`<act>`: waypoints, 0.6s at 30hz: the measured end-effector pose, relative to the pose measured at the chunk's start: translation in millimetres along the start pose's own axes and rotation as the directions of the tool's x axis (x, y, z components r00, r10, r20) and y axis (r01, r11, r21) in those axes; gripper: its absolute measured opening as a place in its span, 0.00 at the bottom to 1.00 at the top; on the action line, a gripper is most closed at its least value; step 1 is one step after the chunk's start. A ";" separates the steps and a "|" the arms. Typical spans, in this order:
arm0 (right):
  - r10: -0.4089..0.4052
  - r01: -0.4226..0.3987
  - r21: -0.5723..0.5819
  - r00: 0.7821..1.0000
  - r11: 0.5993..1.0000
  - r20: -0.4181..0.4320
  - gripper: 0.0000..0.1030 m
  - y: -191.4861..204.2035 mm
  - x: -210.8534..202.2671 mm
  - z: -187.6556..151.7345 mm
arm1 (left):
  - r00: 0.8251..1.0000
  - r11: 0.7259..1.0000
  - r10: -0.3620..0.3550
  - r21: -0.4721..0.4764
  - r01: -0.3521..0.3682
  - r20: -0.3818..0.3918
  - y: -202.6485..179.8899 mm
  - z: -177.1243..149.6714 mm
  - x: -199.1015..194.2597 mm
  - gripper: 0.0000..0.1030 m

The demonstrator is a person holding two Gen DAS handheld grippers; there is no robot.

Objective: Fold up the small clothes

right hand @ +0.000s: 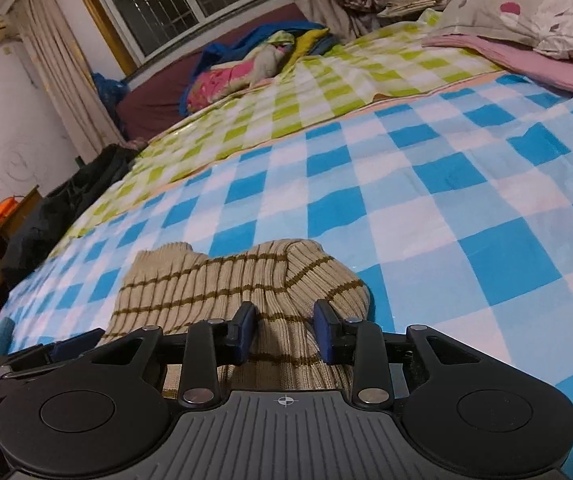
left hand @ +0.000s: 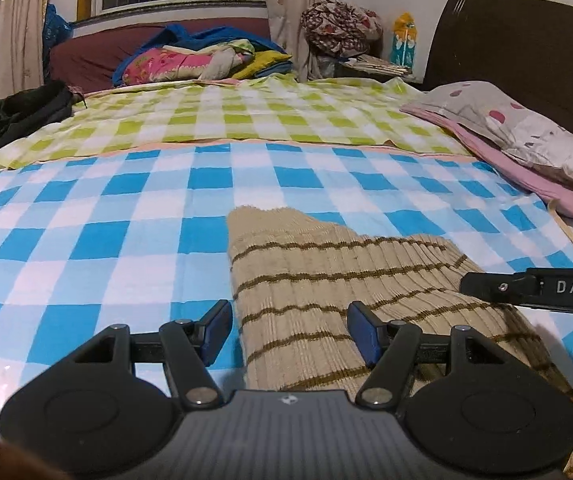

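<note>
A small beige knit garment (left hand: 326, 280) with thin brown stripes lies on the blue checked bedsheet (left hand: 86, 232). My left gripper (left hand: 290, 332) is open, low over the garment's near left edge, one pad on each side of that edge. The right gripper's finger (left hand: 526, 286) reaches in from the right over the garment. In the right wrist view the garment (right hand: 226, 284) lies bunched with a fold at its right end. My right gripper (right hand: 284, 330) is open, its pads straddling the knit at the near edge; nothing is pinched.
A green checked sheet (left hand: 246, 116) covers the far half of the bed. Pillows (left hand: 526, 136) lie at the right by the dark headboard. A pile of coloured clothes (left hand: 206, 60) sits under the window. A black bag (left hand: 14, 116) lies at the left edge.
</note>
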State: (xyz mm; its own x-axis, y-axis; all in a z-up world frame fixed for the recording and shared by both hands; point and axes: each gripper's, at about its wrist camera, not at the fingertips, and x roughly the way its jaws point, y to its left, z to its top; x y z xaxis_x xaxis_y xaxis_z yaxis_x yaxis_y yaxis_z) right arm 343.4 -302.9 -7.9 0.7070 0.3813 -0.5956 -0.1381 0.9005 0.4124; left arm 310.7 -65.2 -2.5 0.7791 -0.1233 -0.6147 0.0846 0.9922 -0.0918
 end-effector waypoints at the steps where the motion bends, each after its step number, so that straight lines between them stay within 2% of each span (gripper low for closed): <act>1: -0.009 0.009 0.000 1.000 1.000 0.003 0.30 2.2 -4.4 -0.2 | 1.000 1.000 0.002 0.002 -0.002 0.004 0.0 0.2 -3.9 0.67; 4: -0.015 0.015 -0.002 1.000 1.000 0.025 0.34 8.6 -23.5 -2.8 | 1.000 1.000 0.003 0.011 -0.003 0.021 -0.2 -2.1 -19.8 0.67; 11: -0.035 0.039 -0.077 0.998 0.996 0.046 0.34 27.0 -62.2 -30.2 | 0.999 1.000 -0.003 0.021 0.002 0.033 -4.5 -13.4 -44.5 0.67; 15: -0.112 0.114 -0.149 0.994 0.982 0.017 0.34 33.5 -61.4 -44.1 | 1.000 0.999 0.014 0.048 -0.014 0.014 -10.9 -18.9 -47.1 0.67; 18: -0.132 0.130 -0.149 0.991 0.980 -0.009 0.34 32.1 -59.3 -46.3 | 1.000 0.999 0.019 0.045 -0.019 0.007 -12.3 -18.3 -50.7 0.67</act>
State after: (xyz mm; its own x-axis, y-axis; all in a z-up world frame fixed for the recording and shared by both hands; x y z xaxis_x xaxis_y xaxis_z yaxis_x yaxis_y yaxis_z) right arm 264.9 -286.9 8.7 0.7126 0.2607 -0.6514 -0.1472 0.9633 0.2244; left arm 258.8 -71.6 15.5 0.7849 -0.1041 -0.6108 0.0973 0.9943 -0.0445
